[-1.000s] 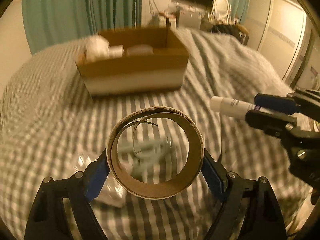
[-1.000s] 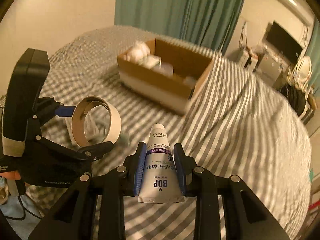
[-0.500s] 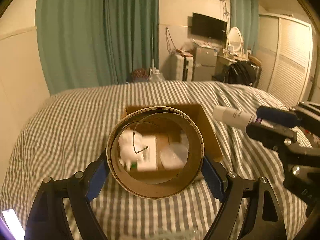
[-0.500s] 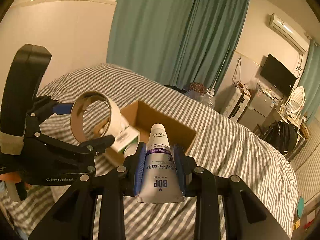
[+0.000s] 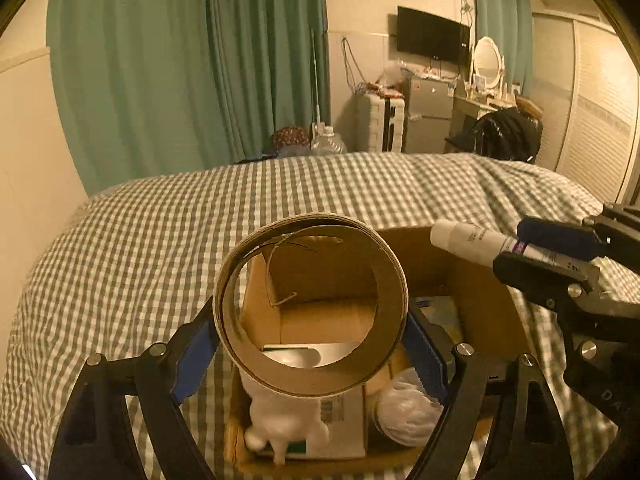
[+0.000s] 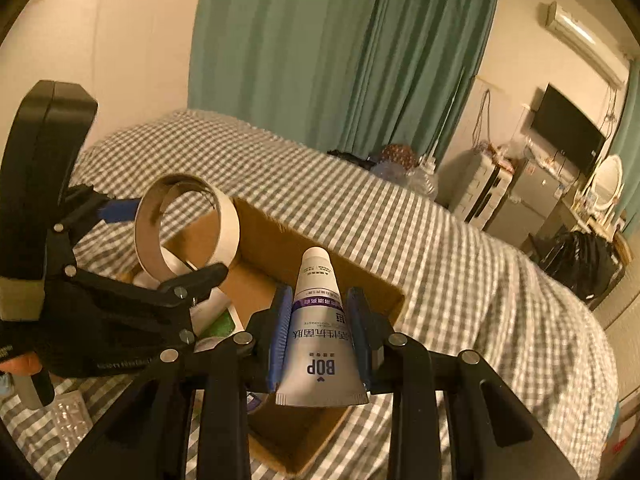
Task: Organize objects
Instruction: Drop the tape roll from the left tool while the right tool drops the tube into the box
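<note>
My left gripper is shut on a brown cardboard tape ring, held upright over the open cardboard box on the checked bed. In the right wrist view the same tape ring hangs above the box at the left. My right gripper is shut on a white toothpaste tube, cap forward, also above the box. From the left wrist view the tube pokes in from the right over the box's far right corner. Inside the box lie a white figure, a carton and a white wad.
The grey-checked bedcover spreads around the box. Green curtains, a TV, a small fridge and a dresser stand beyond the bed. A clear plastic packet lies on the cover at the lower left of the right wrist view.
Both grippers have moved forward with their loads, from in front of the box to above it. The box now sits directly under the ring and the tube.
</note>
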Demonstrator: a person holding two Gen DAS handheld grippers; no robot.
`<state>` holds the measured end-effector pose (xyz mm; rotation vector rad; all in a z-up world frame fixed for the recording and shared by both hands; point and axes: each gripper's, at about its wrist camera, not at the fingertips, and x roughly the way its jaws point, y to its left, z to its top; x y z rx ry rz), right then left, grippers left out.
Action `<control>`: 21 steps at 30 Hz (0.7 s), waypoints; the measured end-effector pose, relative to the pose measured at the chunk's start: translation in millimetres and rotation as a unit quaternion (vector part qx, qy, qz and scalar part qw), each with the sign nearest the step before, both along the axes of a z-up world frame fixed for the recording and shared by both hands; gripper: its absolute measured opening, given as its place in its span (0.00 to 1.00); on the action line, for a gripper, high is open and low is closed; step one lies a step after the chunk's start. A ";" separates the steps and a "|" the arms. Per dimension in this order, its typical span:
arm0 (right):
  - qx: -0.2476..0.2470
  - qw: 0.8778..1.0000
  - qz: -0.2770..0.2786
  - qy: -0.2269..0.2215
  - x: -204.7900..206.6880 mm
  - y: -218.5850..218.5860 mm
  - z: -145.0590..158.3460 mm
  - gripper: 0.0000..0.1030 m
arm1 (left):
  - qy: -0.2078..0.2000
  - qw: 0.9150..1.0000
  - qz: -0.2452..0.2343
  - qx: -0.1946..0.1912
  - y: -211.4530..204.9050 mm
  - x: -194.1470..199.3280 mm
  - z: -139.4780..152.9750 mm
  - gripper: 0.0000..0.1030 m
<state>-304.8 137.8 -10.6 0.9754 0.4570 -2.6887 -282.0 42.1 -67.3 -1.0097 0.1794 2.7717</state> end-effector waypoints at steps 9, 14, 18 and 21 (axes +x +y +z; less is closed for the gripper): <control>-0.007 1.000 -0.003 -0.020 -9.5 6.5 -22.1 0.28 | -0.022 1.000 -0.015 -0.003 34.4 -40.8 -37.0 0.84; -0.022 1.000 -0.018 -0.001 -3.2 10.9 -9.2 0.37 | -0.022 0.999 -0.019 -0.019 31.9 -30.5 -30.3 0.88; -0.041 0.998 -0.032 0.029 17.7 18.7 20.5 0.61 | 0.012 0.999 -0.010 -0.036 23.9 -5.9 -2.0 0.99; -0.048 0.997 -0.038 0.052 39.8 19.8 46.9 0.62 | 0.029 0.999 -0.006 -0.035 18.5 12.1 21.8 1.00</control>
